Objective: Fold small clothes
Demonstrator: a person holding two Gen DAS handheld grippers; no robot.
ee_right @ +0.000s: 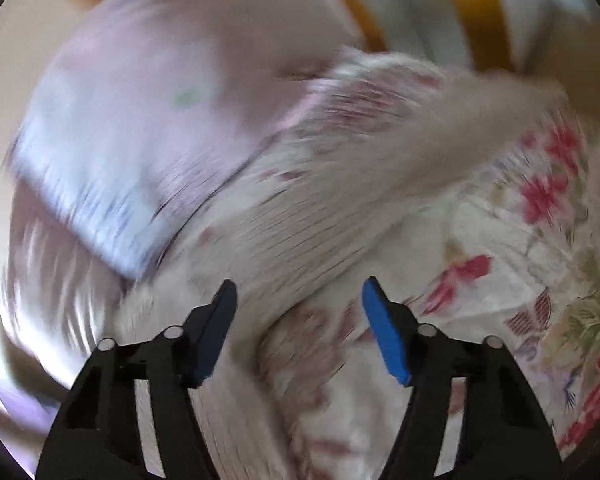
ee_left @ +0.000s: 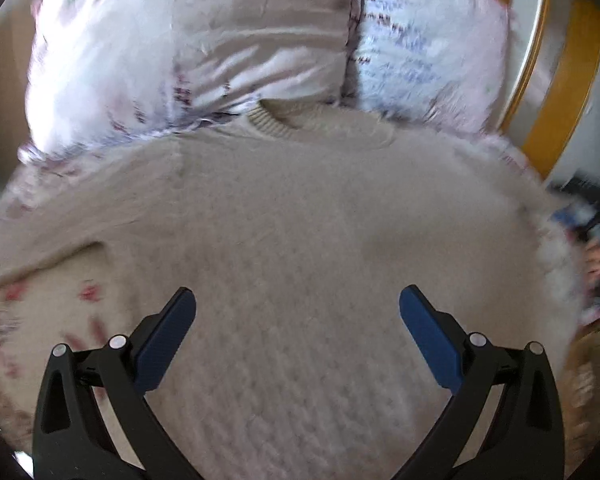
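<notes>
Blur smeared the right wrist view, so little past the floral sheet [ee_right: 540, 240] and a pale pillow [ee_right: 140, 120] could be made out. Both the left gripper [ee_left: 298, 300] and right gripper [ee_right: 300, 292] were spread wide, holding nothing. A beige knit sweater [ee_left: 300, 220] lay flat under the left gripper, collar far, touching the pillows [ee_left: 188, 48].

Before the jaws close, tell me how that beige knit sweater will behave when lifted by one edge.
The beige knit sweater will probably be floppy: it lies spread flat on the floral bedsheet, following the surface with soft creases. Its thick fuzzy knit should grip well rather than slip. Lifted by one edge, the rest would likely sag and drag.
</notes>
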